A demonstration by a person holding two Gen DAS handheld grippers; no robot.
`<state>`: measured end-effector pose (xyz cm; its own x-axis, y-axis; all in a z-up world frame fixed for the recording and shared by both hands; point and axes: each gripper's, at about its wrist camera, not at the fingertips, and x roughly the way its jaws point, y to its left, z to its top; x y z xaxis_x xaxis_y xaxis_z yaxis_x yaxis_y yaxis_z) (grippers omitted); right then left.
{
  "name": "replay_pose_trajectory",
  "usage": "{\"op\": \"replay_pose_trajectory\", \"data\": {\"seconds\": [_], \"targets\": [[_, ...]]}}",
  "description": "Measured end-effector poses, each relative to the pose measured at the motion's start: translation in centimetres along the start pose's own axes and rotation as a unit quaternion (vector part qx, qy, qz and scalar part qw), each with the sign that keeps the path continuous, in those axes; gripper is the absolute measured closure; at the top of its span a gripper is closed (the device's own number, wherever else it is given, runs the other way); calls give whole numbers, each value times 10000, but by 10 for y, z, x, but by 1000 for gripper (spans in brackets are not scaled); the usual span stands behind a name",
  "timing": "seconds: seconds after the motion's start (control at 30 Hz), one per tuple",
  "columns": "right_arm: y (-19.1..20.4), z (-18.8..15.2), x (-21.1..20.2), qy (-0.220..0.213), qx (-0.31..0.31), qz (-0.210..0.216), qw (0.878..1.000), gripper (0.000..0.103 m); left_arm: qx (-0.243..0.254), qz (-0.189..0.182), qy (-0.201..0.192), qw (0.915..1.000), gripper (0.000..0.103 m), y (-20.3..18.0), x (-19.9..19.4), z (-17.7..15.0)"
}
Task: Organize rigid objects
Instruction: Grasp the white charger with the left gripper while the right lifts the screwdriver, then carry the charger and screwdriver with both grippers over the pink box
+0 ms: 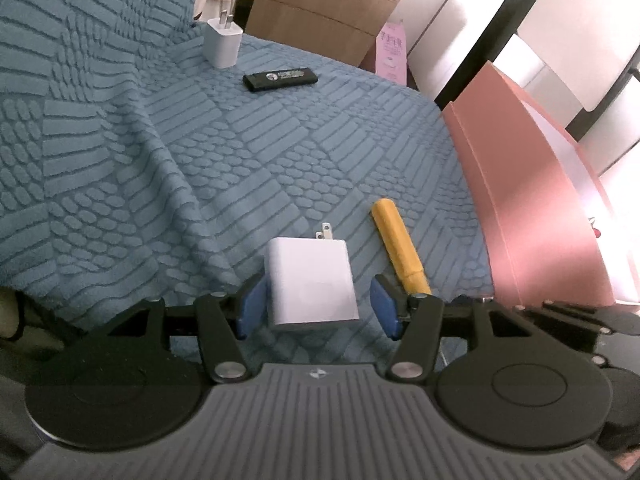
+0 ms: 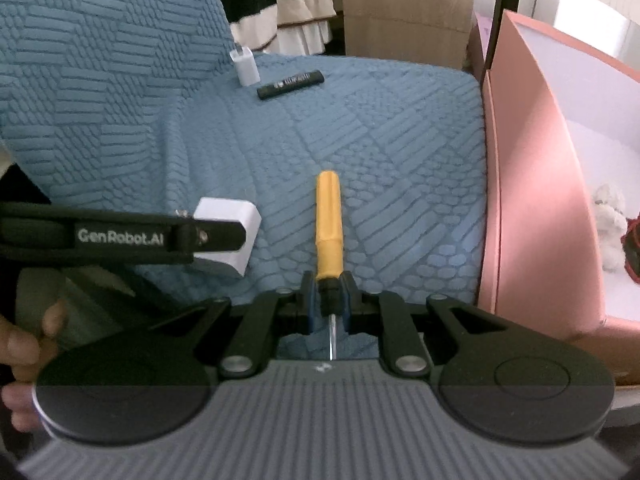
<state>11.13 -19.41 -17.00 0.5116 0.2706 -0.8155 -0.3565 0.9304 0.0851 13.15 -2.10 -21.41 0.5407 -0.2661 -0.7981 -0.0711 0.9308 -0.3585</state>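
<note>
The work surface was a blue textured cover [image 1: 168, 168], embossed with bar and oval patterns and creased into a soft fold toward the left. A large white charger [image 1: 312, 286], a smooth rounded block with metal prongs at its far end, sat between the blue pads [image 1: 252, 308] of the left gripper [image 1: 316, 308]; the left pad touched its side while a small gap showed at the right pad, so the jaws stood spread around it, not clamped. The right gripper [image 2: 329, 304] was pressed together on the black collar of a yellow screwdriver [image 2: 329, 224], its matte cylindrical handle pointing away over the cover and its thin metal shaft running back toward the camera. Farther off, a small white charger [image 1: 222, 42] stood upright (prongs up), near a flat black stick [image 1: 281, 77] with pale lettering. A pink box [image 2: 536, 184] with rigid smooth walls bordered the cover's right edge. The left gripper's black arm crossed the right wrist view horizontally, partly hiding the large charger.
</note>
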Motion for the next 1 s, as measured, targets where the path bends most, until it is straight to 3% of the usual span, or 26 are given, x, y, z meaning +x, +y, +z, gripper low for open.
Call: {"op": "replay_pose_trajectory", "data": {"seconds": [0.17,0.43,0.63,0.77,1.0], "targets": [[1,4,2,-105,-39,41,9999,75,-32,-37,-4,10000,40,0,1,1],[11,10,16,-155,-169,72,9997,75,-132,20,-37,9999,40,5,2,4],[13,10,26,-74,-276,-242,9993,75,-231,39,-58,9997,40,8,2,5],[13,8,33,-39,-383,-359,9986,84,-279,11,-66,9996,40,9,3,7],[18,8,31,-142,-563,-459,9973,84,-357,-28,-26,9994,40,10,9,8]]}}
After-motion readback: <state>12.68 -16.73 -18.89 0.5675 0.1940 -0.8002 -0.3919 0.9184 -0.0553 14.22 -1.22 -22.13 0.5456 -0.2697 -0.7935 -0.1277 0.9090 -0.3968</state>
